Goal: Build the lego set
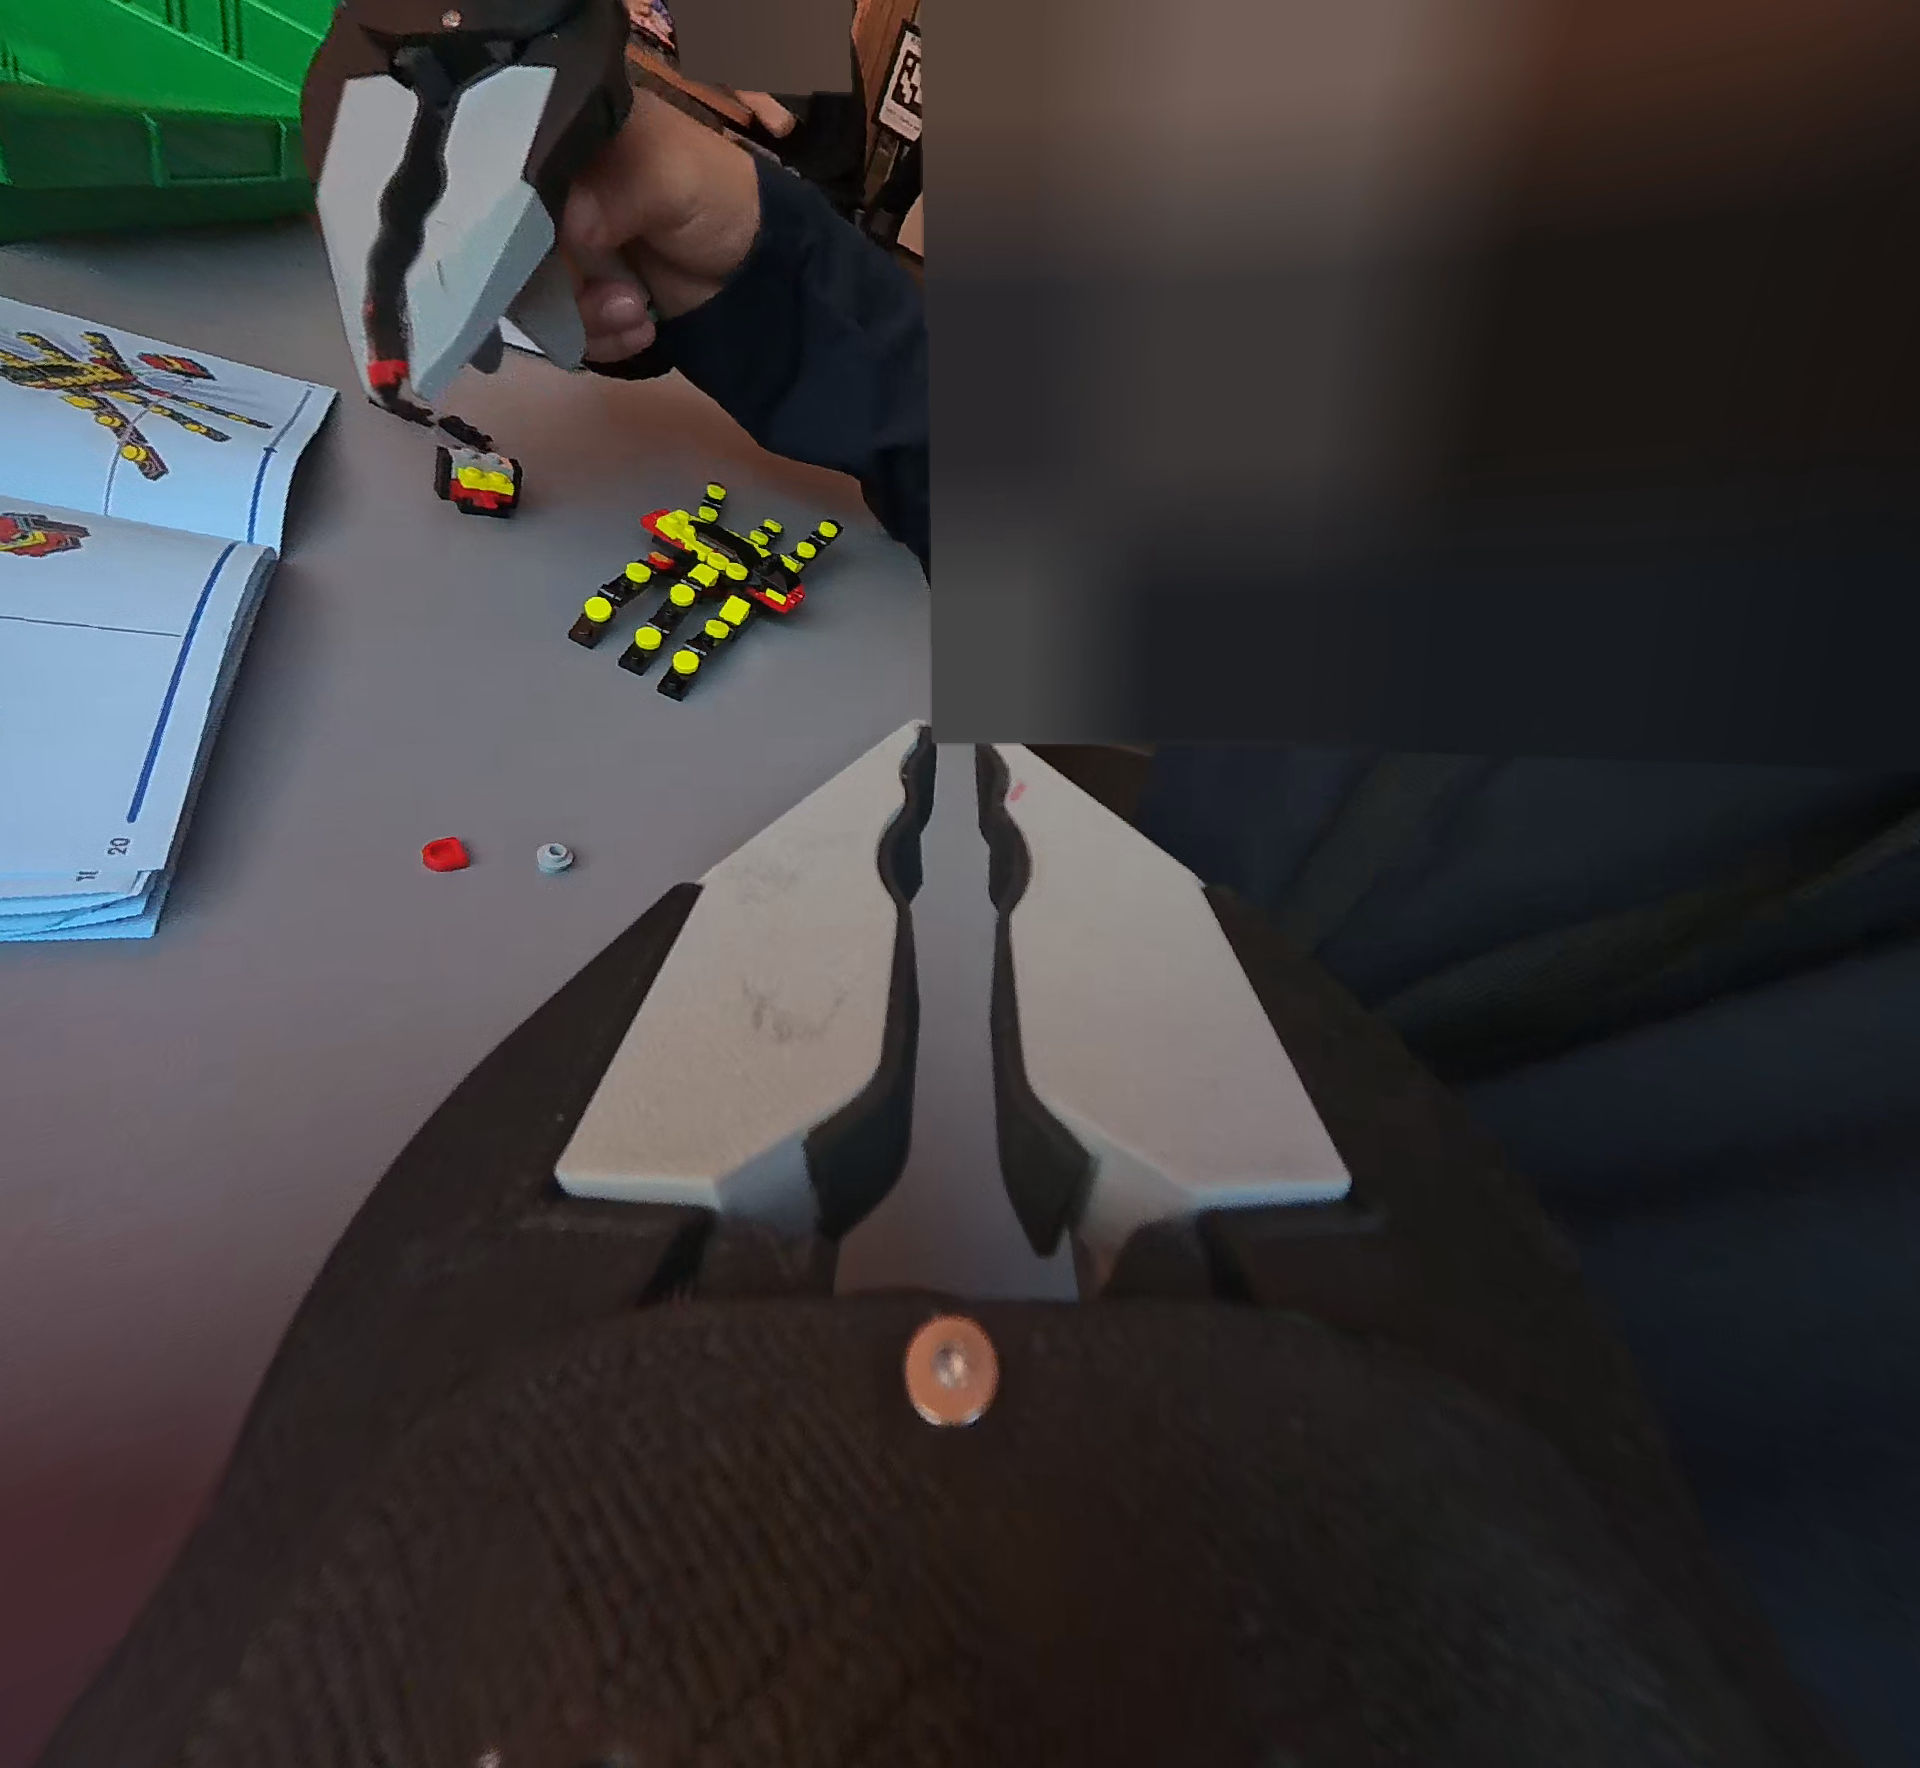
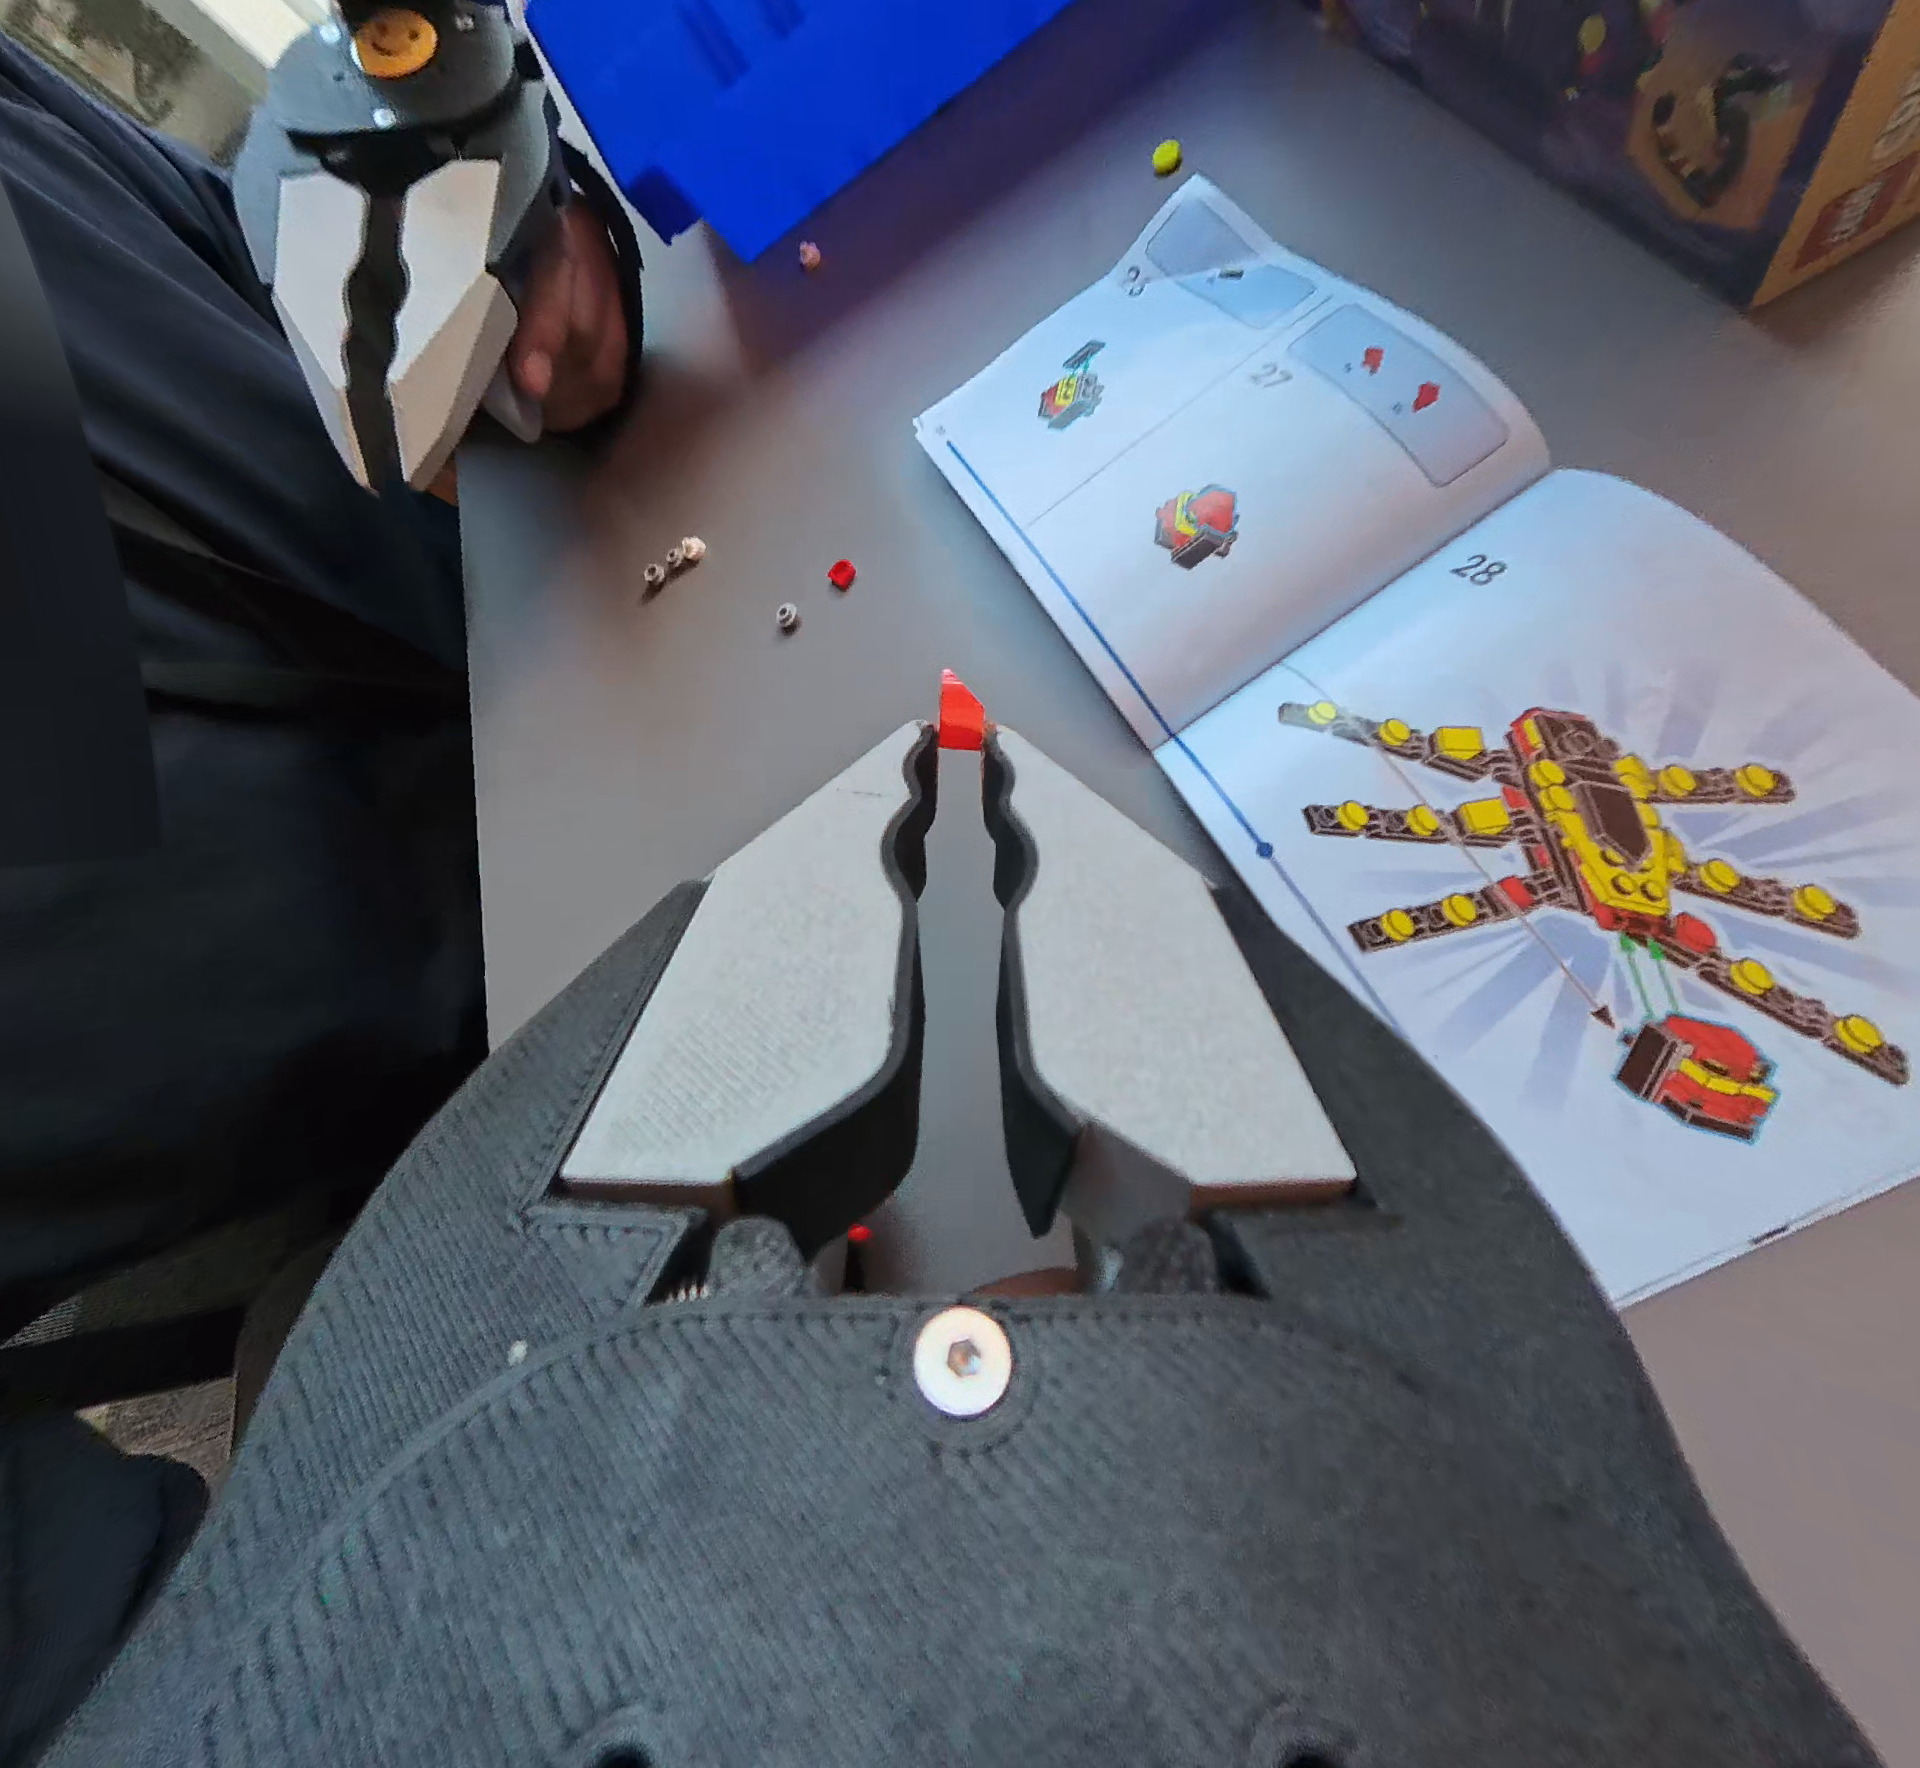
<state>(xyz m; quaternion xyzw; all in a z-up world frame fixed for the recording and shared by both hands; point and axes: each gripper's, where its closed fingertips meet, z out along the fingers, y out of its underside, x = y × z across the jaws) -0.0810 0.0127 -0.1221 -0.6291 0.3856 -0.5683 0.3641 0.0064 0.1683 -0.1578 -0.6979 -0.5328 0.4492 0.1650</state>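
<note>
Right gripper point(image 2: 958, 731) pinching small red wedge brick point(image 2: 958, 712); left gripper point(image 1: 954, 762) slightly parted, holding nothing.

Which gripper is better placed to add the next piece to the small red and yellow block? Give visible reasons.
Probably the right gripper. Its jaws are shut on a red piece, and it hangs close above the small block. The left gripper holds nothing and sits at the table's near edge.

Right gripper point(image 2: 960, 731) pinches with jaws nearly closed; left gripper point(image 1: 954, 750) hovers, jaws narrowly parted, empty.
</note>
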